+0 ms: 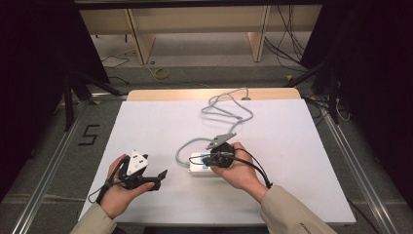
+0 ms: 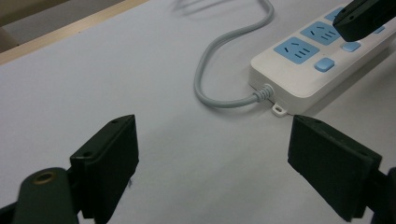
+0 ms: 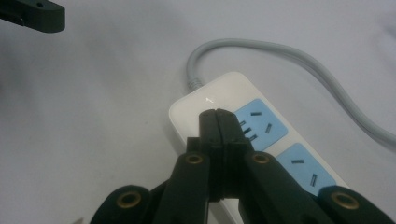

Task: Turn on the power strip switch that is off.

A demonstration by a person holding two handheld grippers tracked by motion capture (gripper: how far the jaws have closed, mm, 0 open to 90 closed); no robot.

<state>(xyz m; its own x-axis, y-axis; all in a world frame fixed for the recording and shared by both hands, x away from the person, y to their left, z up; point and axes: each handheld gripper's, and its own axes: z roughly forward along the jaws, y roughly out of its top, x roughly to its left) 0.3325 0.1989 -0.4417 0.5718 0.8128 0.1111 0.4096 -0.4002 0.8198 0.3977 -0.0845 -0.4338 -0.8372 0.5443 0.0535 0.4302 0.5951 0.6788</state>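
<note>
Your right hand-held gripper (image 3: pixel 218 116) had its jaws pressed together with nothing between them, the tips down over the power strip (image 3: pixel 224 91) at the end where its grey cord (image 3: pixel 261 46) enters, beside the first blue socket; whether they touched the casing, I could not tell. Your left hand-held gripper (image 2: pixel 212 154) was spread wide and empty above the surface (image 1: pixel 146 122), the strip lying at its 1 o'clock, near but apart. Judging by that, the pressing was under way at best, and the blue switch buttons (image 2: pixel 324 64) along the strip's edge appeared untouched.
</note>
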